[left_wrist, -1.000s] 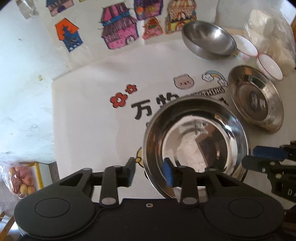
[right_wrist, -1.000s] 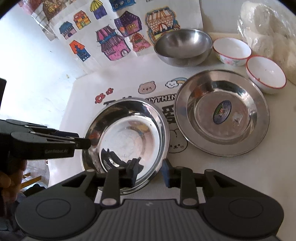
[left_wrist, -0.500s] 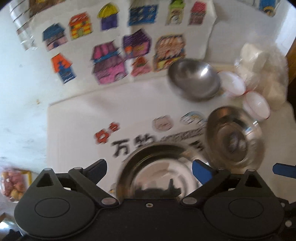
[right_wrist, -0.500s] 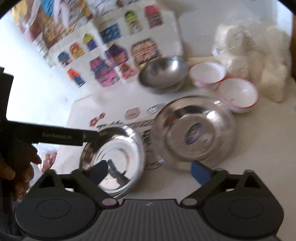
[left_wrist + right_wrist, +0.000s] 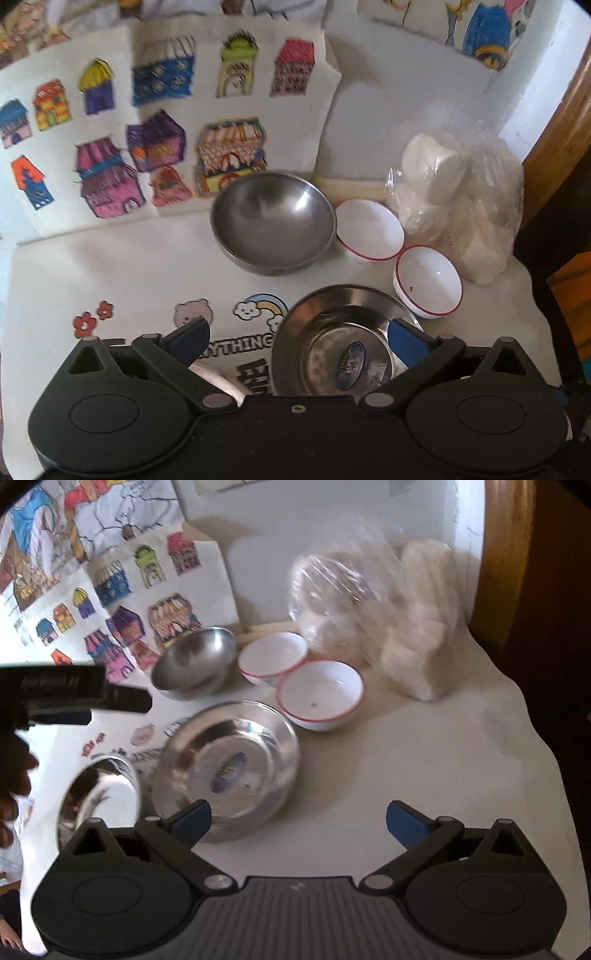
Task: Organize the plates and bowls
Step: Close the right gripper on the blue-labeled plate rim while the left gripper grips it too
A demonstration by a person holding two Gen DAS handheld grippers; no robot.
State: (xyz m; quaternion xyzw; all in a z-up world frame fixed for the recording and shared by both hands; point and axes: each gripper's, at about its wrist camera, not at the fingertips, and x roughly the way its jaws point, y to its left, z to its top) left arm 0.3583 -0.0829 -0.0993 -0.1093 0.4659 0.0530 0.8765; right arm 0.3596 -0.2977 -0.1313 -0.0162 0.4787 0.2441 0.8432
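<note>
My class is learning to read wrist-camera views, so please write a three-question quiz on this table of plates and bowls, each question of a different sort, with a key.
1. True or false: the left claw is shut on the stickered steel plate.
2. How many white red-rimmed bowls stand on the table? A) one B) two C) three
3. Fill in: beside the far white bowl stands a deep ____ bowl.

Key:
1. False. Both the left and the right claw are open and hold nothing.
2. B. The near white bowl sits right against the far one.
3. Steel.
</note>
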